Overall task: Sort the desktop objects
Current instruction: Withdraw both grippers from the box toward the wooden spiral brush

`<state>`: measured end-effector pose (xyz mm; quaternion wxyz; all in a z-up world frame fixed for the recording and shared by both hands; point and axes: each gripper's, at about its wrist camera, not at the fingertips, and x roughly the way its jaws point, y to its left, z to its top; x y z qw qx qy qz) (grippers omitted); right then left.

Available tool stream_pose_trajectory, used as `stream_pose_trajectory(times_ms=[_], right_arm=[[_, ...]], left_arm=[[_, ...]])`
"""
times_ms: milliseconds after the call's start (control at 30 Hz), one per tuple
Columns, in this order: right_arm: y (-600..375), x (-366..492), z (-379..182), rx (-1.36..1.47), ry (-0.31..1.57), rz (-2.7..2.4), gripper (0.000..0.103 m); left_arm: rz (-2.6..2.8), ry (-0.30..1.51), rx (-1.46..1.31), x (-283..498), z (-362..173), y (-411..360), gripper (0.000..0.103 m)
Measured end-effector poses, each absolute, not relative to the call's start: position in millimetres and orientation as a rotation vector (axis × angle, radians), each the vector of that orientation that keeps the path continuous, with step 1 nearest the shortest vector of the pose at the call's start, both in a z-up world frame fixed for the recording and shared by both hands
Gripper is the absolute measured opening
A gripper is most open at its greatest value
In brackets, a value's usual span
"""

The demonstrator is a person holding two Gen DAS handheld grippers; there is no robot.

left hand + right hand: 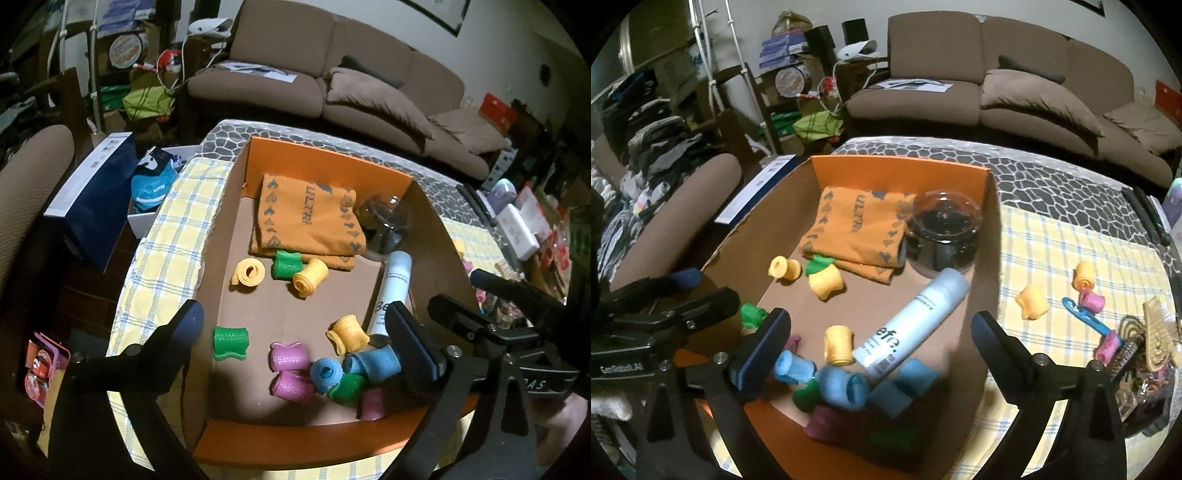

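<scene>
Left tongs [295, 325]: being held released above the box, nothing between the fingers.
Right tongs [879, 325]: being held released over the box's near corner, empty.
Box [328, 162]: being rested on the checked cloth [177, 221] of the worktop.
Rollers [290, 360]: being kept inside the box, beside the white bottle [912, 321].
Stray rollers [1032, 301]: being left on the cloth, outside the box.
</scene>
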<state>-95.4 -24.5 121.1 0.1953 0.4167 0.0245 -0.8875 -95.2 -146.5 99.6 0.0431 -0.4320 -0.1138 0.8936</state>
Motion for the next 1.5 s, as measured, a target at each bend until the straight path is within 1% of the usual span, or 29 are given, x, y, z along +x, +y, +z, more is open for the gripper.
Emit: stream_pose_trajectory(times_ms=[233, 567, 1067, 1333, 1500], right_arm=[[-13.5, -94.2, 123.9, 1.167, 0.085, -2.506, 0.101], [16.8, -93.7, 125.4, 1.184, 0.074, -2.541, 0.102], [72.0, -91.9, 132.9, 1.197, 0.014, -2.599, 0.102], [120.8, -92.1, 135.7, 1.220, -0.032, -2.651, 0.102], [154.7, -91.2, 137.4, 1.236, -0.093, -2.685, 0.102]], left_arm=[[2.731, -0.343, -1.317, -97.0, 101.5, -136.8, 0.102], [2.712, -0.339, -1.306, -100.6, 103.7, -115.1, 0.102], [2.633, -0.216, -1.254, -103.6, 105.1, -46.1, 0.102], [2.573, -0.132, -1.214, -100.3, 106.1, -3.1, 0.102], [2.540, -0.111, -1.194, -99.1, 106.7, 22.0, 0.102]])
